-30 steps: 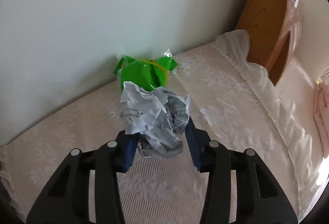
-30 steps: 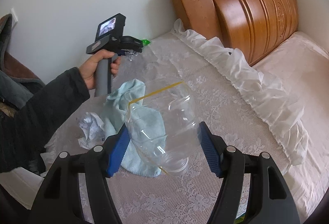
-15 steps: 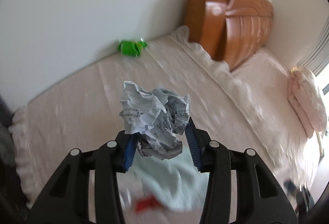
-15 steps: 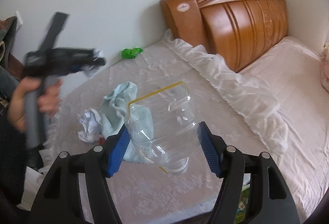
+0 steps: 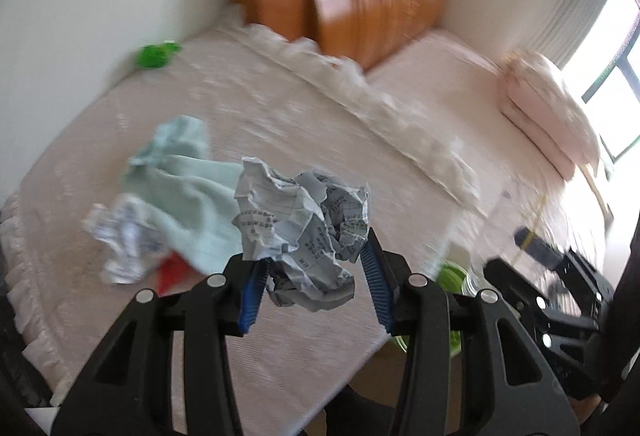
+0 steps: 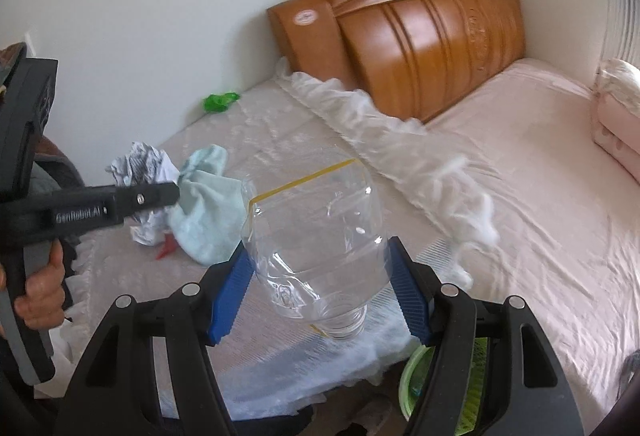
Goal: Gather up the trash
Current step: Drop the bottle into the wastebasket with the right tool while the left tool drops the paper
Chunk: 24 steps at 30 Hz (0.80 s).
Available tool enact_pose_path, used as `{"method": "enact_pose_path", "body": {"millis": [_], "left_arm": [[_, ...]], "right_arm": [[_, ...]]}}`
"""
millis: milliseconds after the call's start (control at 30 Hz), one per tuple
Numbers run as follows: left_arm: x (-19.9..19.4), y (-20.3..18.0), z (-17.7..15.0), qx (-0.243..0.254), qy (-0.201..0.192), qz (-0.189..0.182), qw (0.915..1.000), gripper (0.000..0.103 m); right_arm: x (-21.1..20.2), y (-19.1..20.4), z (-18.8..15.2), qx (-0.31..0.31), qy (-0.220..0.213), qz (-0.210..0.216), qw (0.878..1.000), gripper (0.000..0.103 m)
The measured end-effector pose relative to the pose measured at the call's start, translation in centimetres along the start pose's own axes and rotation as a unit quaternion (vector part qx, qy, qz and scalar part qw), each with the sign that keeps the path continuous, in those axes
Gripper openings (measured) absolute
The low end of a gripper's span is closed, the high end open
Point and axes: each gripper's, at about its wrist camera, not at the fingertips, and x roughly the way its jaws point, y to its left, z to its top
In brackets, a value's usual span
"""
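Grippers hold one paper wad (image 5: 300, 232) and one bottle (image 6: 316, 236); another wad (image 5: 120, 240) lies abed.

Left hand-held gripper (image 5: 308, 276) clamped on load, raised; right hand-held gripper (image 6: 320, 292) clamped likewise, level.

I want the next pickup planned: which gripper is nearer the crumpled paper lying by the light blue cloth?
Left. In the right wrist view the left gripper hangs right over the loose paper ball beside the cloth; the right gripper, holding the bottle, sits farther off.
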Motion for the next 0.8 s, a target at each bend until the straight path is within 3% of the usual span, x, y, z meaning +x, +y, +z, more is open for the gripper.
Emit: {"method": "enact_pose_path", "body": {"millis": [233, 367, 533, 667, 800], "left_arm": [[1.7, -7.2, -2.4, 0.074, 0.034, -0.048, 0.9955, 0.045], [2.6, -10.2, -3.6, 0.108, 0.051, -0.055, 0.9913, 0.045], [3.6, -12.4, -4.6, 0.137, 0.064, -0.045, 0.9875, 0.045], [4.2, -13.9, -5.3, 0.161, 0.071, -0.038, 0.9837, 0.045], [4.7, -15.6, -6.0, 0.186, 0.079, -0.038, 0.9787, 0.045]], "right_arm": [[1.0, -9.0, -6.5, 0.066, 0.062, -0.087, 0.992, 0.067], [5.5, -14.9, -12.3, 0.124, 0.118, -0.121, 0.978, 0.067], [11.2, -19.5, -17.4, 0.179, 0.172, -0.129, 0.96, 0.069], [13.6, -21.5, -19.5, 0.221, 0.201, -0.137, 0.944, 0.081], [12.0, -22.6, -19.0, 0.249, 0.186, -0.149, 0.939, 0.087]]}}
